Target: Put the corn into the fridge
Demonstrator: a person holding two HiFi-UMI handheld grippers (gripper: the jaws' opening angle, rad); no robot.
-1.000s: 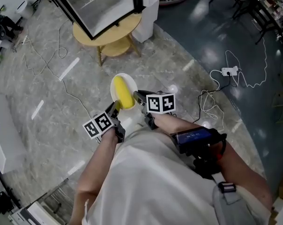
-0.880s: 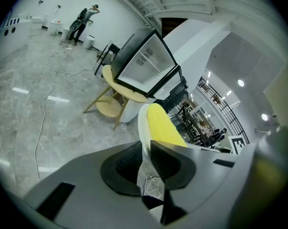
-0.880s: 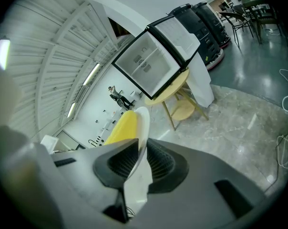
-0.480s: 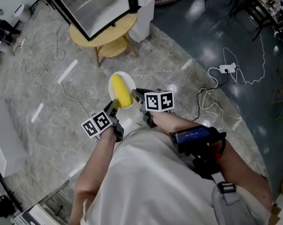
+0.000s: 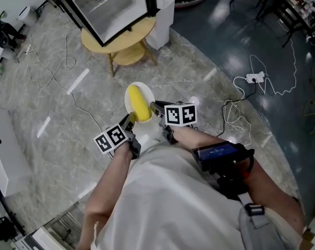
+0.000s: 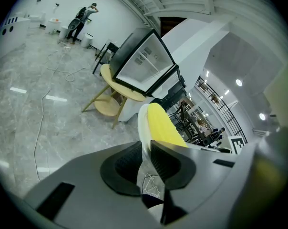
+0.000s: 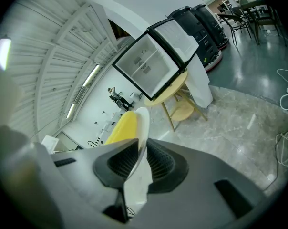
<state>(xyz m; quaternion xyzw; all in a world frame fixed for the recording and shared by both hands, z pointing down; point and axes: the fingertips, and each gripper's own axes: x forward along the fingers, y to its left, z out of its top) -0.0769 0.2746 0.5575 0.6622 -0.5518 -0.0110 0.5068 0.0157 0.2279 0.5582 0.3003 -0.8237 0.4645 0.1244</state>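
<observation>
A yellow corn cob [image 5: 138, 102] lies on a small white plate [image 5: 130, 94] held in the air over the floor. My left gripper [image 5: 130, 120] is shut on the plate's near-left rim and my right gripper [image 5: 154, 107] is shut on its right rim. In the left gripper view the plate's edge [image 6: 142, 128] stands between the jaws with the corn [image 6: 161, 125] behind it. The right gripper view shows the plate [image 7: 140, 132] clamped, with the corn [image 7: 119, 127] to its left. The small fridge [image 5: 108, 3], its glass door shut, stands on a round wooden table [image 5: 122, 42] ahead.
Cables trail over the marble floor [image 5: 58, 61]. A white power strip [image 5: 255, 78] with its lead lies to the right on the darker floor. A white column base [image 5: 162, 20] stands beside the table. White equipment [image 5: 3, 150] sits at the left edge.
The plate with the corn stays in both grippers. The fridge and table have shifted slightly in the head view as the person moves.
</observation>
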